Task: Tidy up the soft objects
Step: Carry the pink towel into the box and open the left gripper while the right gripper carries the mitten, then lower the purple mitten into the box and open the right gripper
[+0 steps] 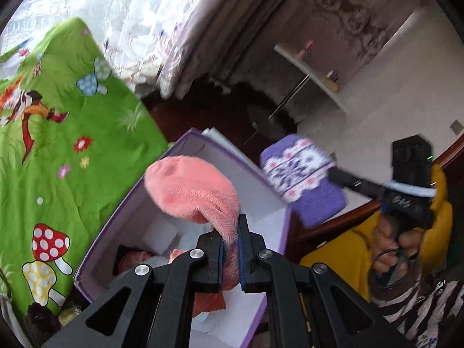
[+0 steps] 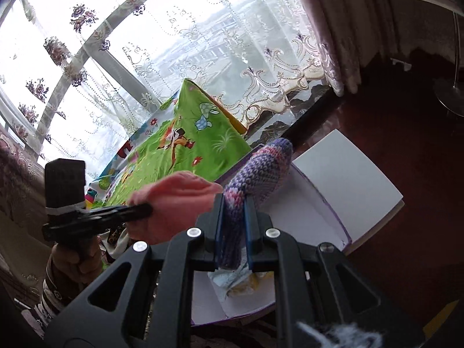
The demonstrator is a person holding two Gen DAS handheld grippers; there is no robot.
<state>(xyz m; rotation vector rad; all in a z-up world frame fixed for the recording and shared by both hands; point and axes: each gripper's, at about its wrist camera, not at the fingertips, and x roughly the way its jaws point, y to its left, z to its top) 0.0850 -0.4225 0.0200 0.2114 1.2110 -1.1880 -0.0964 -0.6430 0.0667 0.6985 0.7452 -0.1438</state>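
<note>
Left claw: pads pressed onto a fuzzy pink sock. The sock arches up out of the grip and hangs over the open box, clear of its floor. From the right wrist view the same pink sock shows as a blurred lump at the tip of the left claw, just left of the knit piece.

Right claw: pads pinching a purple knit sock, which curves up and forward past the fingertips, above the box. In the left wrist view the purple sock shows a white and pink flower pattern and sits at the end of the right claw, held in the air beyond the box's far right wall. The right hand grips the handle; yellow sleeve behind it.

Box: purple outside, white inside, lid open with a white flap lying back toward the dark floor. Some soft items already lie in the bottom: pinkish cloth near the left corner, pale blue and yellow bits below the right claw. Exact count cannot be told.

Surroundings: green mushroom-print blanket directly left of the box; lace curtain and window behind it.
</note>
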